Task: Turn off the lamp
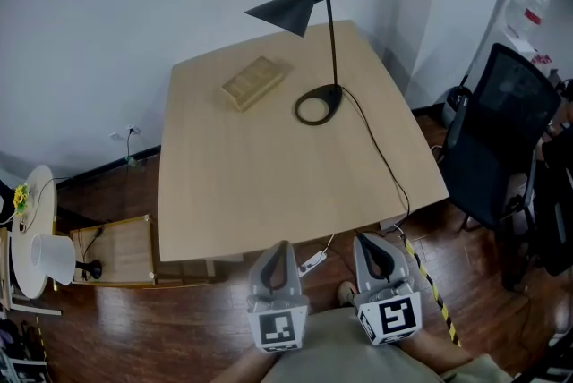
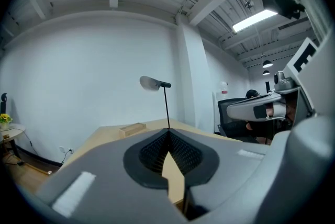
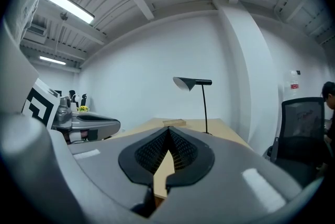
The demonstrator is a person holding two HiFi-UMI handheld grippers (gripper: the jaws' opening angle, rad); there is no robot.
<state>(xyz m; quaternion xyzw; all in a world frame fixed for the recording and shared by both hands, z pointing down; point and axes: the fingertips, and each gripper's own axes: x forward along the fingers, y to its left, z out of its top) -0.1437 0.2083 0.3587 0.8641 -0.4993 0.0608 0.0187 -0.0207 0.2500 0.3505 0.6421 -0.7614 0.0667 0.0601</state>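
Observation:
A black desk lamp (image 1: 315, 23) stands at the far right of the wooden table (image 1: 269, 184), with a cone shade, a thin stem and a ring base (image 1: 319, 105). Its cord (image 1: 380, 159) runs over the table's right front corner. The lamp (image 2: 155, 83) also shows far off in the left gripper view, and the lamp (image 3: 192, 82) in the right gripper view. My left gripper (image 1: 280, 249) and right gripper (image 1: 369, 244) hang side by side below the table's near edge, far from the lamp. Both are shut with nothing held.
A wooden block (image 1: 254, 82) lies left of the lamp. A black office chair (image 1: 498, 140) stands right of the table. A low wooden box (image 1: 115, 252) and a white round side table (image 1: 36, 234) sit on the floor at left. A white power strip (image 1: 312, 262) lies under the table's edge.

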